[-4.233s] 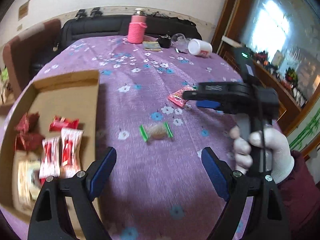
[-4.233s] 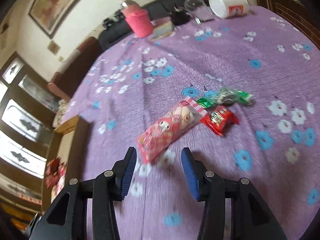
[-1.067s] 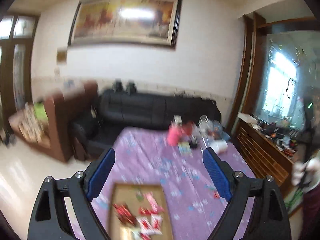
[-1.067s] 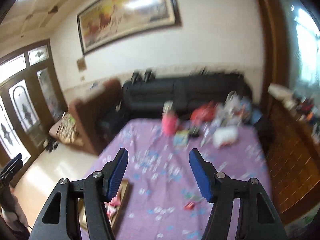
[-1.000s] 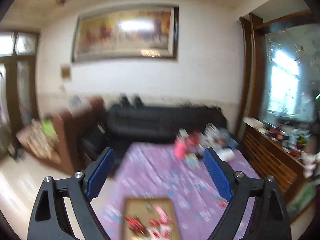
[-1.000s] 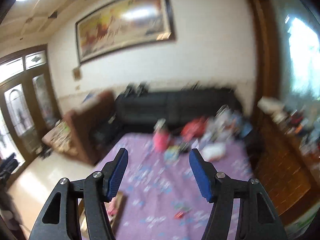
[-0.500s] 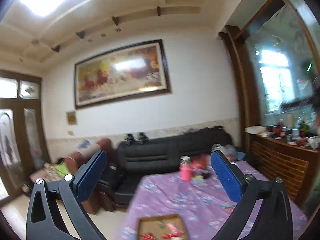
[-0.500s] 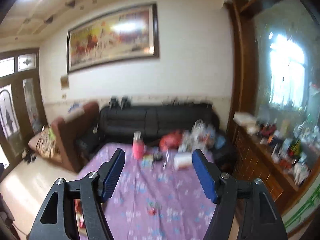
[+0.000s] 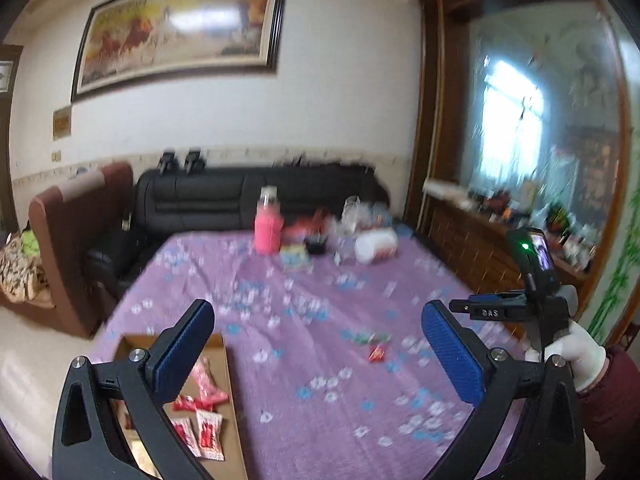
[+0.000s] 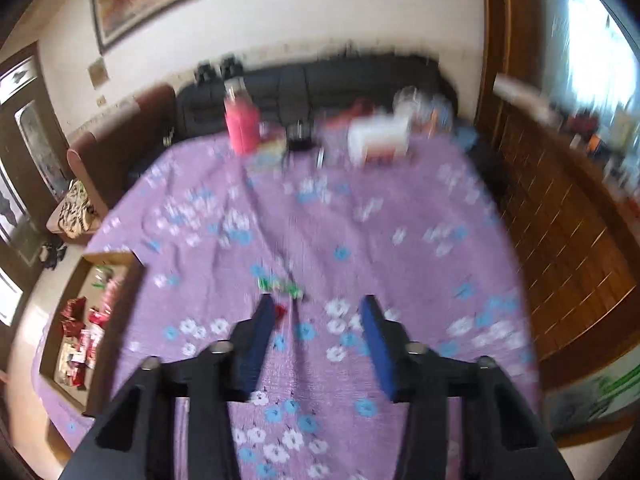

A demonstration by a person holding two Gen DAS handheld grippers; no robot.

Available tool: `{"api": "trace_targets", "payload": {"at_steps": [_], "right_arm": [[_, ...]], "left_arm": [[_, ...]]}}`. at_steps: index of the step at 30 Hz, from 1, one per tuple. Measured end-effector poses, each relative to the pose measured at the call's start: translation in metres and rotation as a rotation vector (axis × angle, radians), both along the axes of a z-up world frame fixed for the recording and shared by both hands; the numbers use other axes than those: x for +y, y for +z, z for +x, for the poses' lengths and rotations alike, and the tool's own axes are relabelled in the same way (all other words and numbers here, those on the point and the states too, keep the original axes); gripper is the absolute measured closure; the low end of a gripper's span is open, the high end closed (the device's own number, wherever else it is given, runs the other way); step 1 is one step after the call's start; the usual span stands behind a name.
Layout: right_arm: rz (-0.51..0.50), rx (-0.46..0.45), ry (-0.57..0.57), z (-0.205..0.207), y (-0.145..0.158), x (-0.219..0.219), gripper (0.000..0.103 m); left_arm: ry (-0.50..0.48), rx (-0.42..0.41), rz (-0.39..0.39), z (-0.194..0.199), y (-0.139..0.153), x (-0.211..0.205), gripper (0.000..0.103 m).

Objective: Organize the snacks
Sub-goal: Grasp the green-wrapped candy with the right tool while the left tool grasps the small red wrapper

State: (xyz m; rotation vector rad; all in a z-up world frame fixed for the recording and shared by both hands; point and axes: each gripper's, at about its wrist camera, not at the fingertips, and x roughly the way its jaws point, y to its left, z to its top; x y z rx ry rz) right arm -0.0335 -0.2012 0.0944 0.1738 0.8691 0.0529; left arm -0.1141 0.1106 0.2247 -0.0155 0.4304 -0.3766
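Note:
A cardboard box (image 9: 222,354) sits at the table's near left corner and holds several red and white snack packets (image 9: 206,432). On the purple floral cloth lie a green-wrapped candy (image 9: 370,337) and a small red packet (image 9: 377,354). My left gripper (image 9: 316,320) hangs wide open above the table, with nothing between its fingers. My right gripper (image 10: 318,308) is higher over the cloth and its jaws are closing on nothing. The green candy (image 10: 280,286) lies just beyond its left fingertip, and the red packet (image 10: 281,311) is beside that tip. The box (image 10: 112,258) is far left.
A pink bottle (image 9: 267,226), a white jar on its side (image 9: 376,245) and small clutter stand at the table's far end. Behind is a black sofa (image 9: 224,200), a brown armchair (image 9: 76,240) at the left and a wooden cabinet (image 9: 472,248) at the right. A white-gloved hand (image 9: 580,354) holds the other gripper.
Both views have dropped from the wall and ceiling down toward the table, which now looms closer. The right jaws stand much narrower than before. The left jaws stay wide.

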Motion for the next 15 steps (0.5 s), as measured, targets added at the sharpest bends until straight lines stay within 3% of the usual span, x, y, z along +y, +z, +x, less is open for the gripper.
{"api": "trace_targets", "payload": {"at_steps": [3, 10, 13, 15], "right_arm": [[0.07, 0.072, 0.007, 0.045, -0.042, 0.006, 0.068], [0.148, 0.136, 0.024, 0.123, -0.095, 0.022, 0.068], [0.177, 0.168, 0.098, 0.123, -0.101, 0.038, 0.066], [0.274, 0.201, 0.218, 0.116, -0.098, 0.046, 0.068]], "left_arm": [[-0.026, 0.097, -0.015, 0.032, -0.037, -0.005, 0.0], [-0.024, 0.271, -0.024, 0.077, -0.102, 0.003, 0.0], [-0.002, 0.295, -0.016, 0.082, -0.112, 0.008, 0.0], [0.004, 0.303, -0.024, 0.086, -0.114, 0.012, 0.0]]}}
